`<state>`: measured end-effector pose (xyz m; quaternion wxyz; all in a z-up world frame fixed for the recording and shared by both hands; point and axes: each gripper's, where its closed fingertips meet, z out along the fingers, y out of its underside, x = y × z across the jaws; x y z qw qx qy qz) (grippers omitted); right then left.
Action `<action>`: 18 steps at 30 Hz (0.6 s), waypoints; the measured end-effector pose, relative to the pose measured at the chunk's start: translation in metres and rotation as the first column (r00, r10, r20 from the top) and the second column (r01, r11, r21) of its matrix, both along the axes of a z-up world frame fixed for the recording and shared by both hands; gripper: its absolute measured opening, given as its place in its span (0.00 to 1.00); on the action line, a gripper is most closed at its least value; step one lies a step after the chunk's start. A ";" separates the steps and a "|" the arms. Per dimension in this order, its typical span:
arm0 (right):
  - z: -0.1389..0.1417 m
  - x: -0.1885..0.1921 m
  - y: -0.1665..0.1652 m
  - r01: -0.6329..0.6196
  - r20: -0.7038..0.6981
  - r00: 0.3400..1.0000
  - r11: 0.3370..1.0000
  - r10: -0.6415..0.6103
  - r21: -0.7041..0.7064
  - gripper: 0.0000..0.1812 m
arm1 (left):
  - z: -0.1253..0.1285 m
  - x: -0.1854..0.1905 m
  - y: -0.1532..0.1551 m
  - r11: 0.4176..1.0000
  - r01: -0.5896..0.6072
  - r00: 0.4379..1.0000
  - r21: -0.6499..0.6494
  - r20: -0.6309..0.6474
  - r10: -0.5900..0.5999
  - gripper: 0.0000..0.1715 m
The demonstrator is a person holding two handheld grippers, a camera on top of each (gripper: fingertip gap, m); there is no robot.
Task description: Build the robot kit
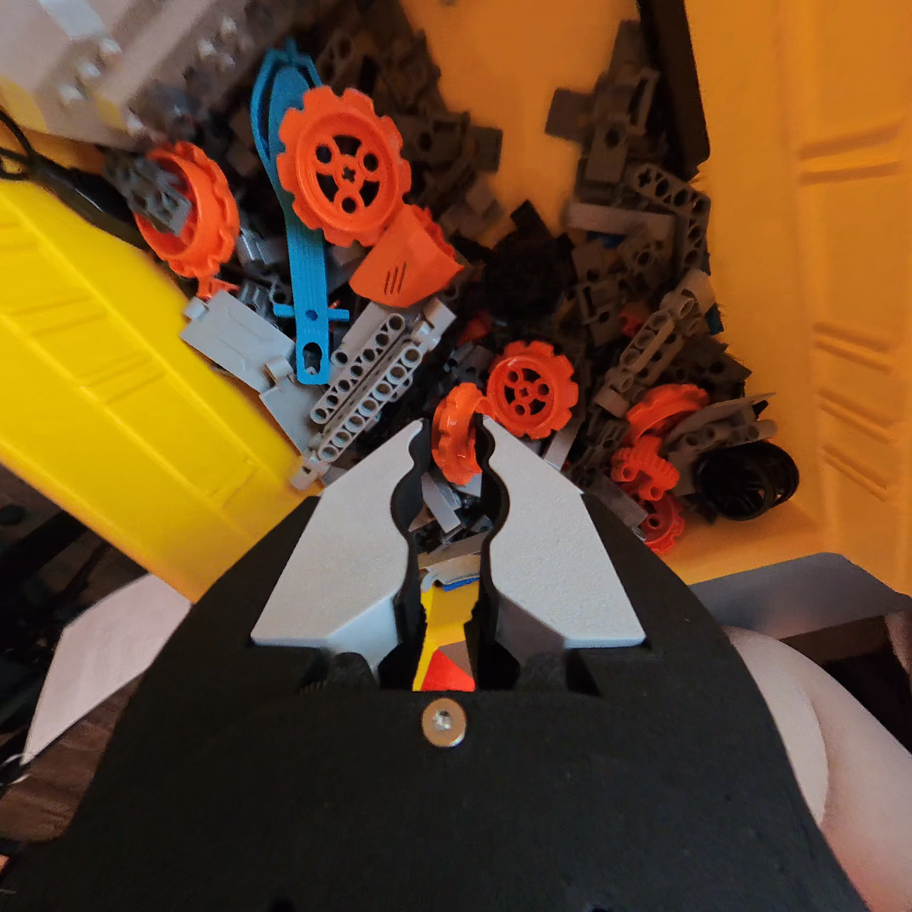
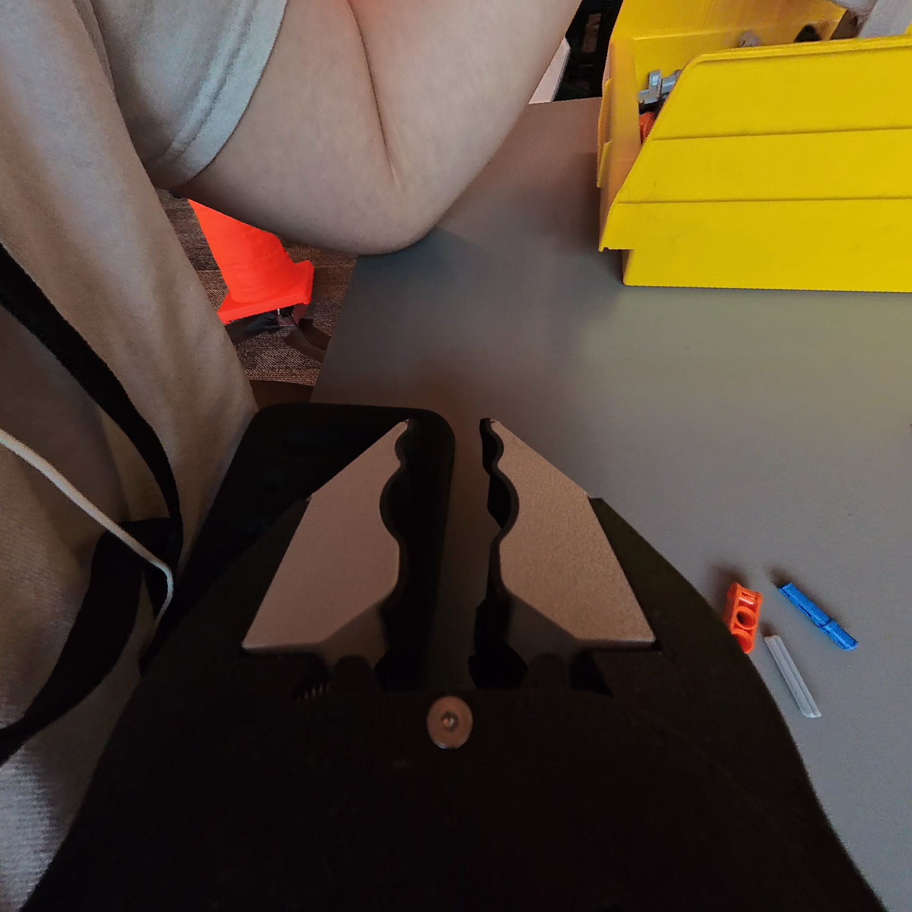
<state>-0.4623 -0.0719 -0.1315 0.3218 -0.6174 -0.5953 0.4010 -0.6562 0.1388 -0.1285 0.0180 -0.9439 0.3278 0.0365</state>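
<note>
In the left wrist view, my left gripper (image 1: 454,424) reaches into a yellow bin (image 1: 849,296) and is shut on a small orange toothed wheel (image 1: 451,437), held edge-on between the fingertips. Under it lies a heap of grey, black and orange building pieces. Another orange wheel (image 1: 532,390) lies just beyond the tips, and a bigger one (image 1: 345,165) lies farther back. In the right wrist view, my right gripper (image 2: 466,429) hovers over a grey table (image 2: 592,395). Its jaws stand a narrow gap apart with nothing between them.
The bin also holds a long blue piece (image 1: 306,276), a grey holed frame (image 1: 367,390), an orange curved panel (image 1: 404,266) and black rubber rings (image 1: 745,478). On the table lie an orange connector (image 2: 745,617), a blue pin (image 2: 817,617) and a pale rod (image 2: 792,676). Yellow bins (image 2: 765,163) stand far right; a person's arm (image 2: 345,148) hangs above. My right fingertips sit around 30 cm from my left ones. The orange connector (image 2: 745,617) is closer to my right gripper, around 11 cm from its tips; the left tips are 30 cm off.
</note>
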 end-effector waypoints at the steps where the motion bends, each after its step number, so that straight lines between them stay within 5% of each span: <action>1: 0.000 0.000 0.000 0.000 -0.001 1.000 1.000 0.000 -0.001 0.14 | -0.002 -0.001 -0.002 1.000 -0.019 1.000 -0.018 0.007 0.019 0.09; 6: 0.000 0.000 0.000 0.000 -0.003 1.000 1.000 0.000 -0.009 0.14 | 0.011 -0.001 0.016 0.993 -0.104 0.993 0.063 0.062 0.100 0.09; 8: 0.000 0.000 0.000 0.000 -0.003 1.000 1.000 0.000 -0.011 0.14 | 0.022 0.005 0.037 0.980 -0.101 0.992 0.171 0.087 0.087 0.17; 13: 0.000 -0.001 0.001 0.000 -0.003 1.000 1.000 0.000 -0.021 0.14 | 0.035 0.072 0.089 0.905 0.068 0.941 0.420 0.274 -0.198 0.23; 18: 0.000 -0.001 0.001 0.000 -0.004 1.000 1.000 0.000 -0.025 0.14 | 0.000 0.093 0.105 0.891 0.159 0.922 0.426 0.258 -0.288 0.22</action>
